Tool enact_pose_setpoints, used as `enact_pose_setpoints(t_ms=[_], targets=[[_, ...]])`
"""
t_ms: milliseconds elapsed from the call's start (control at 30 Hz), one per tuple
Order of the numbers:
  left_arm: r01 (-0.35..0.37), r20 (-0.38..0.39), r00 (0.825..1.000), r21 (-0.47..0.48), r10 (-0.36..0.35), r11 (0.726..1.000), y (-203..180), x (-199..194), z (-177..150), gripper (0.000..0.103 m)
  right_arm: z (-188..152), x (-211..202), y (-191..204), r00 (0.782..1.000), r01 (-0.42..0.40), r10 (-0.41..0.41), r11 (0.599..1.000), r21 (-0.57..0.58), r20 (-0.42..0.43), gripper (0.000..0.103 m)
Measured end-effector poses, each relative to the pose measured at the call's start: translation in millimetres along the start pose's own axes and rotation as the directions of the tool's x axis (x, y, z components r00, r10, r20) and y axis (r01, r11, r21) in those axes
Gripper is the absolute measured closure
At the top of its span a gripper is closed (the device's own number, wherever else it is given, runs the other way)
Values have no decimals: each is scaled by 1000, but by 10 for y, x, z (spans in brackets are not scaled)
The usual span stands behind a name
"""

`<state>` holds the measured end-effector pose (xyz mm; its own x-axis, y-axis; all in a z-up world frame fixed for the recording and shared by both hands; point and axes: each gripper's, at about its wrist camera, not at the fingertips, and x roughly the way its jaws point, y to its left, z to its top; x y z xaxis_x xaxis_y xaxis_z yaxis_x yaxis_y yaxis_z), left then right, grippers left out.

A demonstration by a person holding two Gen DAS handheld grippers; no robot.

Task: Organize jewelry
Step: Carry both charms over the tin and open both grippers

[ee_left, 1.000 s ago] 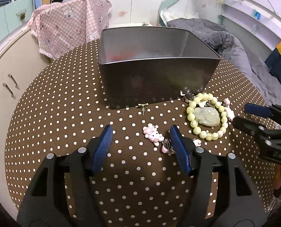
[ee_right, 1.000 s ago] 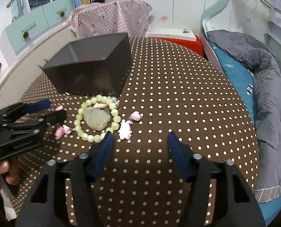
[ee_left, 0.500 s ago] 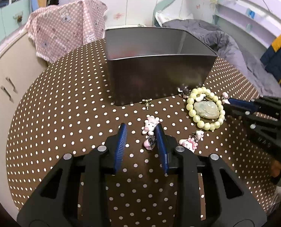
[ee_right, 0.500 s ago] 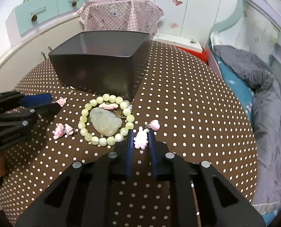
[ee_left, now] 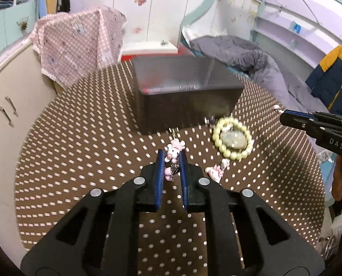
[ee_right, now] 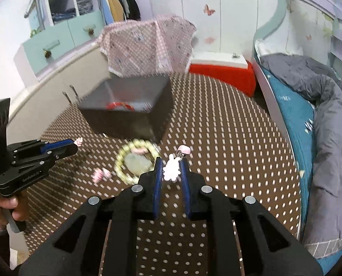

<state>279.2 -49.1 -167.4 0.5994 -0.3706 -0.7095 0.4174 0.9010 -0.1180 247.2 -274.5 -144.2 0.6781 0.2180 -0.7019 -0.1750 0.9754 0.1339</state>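
Two grips on: left gripper (ee_left: 172, 161) pinches pig charm (ee_left: 173, 155), right gripper (ee_right: 171, 169) pinches bunny charm (ee_right: 171, 169), both above cloth (ee_left: 83, 161). Carry level over box (ee_right: 127, 115), release low, avoid snagging bracelet (ee_left: 233, 139).

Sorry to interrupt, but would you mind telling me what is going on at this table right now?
A person holding two handheld grippers is sorting jewelry on a brown polka-dot tablecloth. The left gripper is closed on a pink pig charm, and the right gripper is closed on a white rabbit charm. A pale green bead bracelet and a small pink-and-white charm lie on the cloth, in front of the open dark metal box.
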Motion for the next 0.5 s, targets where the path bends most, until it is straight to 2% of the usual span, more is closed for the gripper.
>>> enact_pose_setpoints(t_ms=[267,500], targets=[[-30,158,987,-16,32,999,86,-581,371,90,464,-346,184,993,-42,51,996,-77,111,89],[-42,268,962,-3,42,999,86,-836,802,90,952,-611,417,972,-51,87,985,-165,219,89]])
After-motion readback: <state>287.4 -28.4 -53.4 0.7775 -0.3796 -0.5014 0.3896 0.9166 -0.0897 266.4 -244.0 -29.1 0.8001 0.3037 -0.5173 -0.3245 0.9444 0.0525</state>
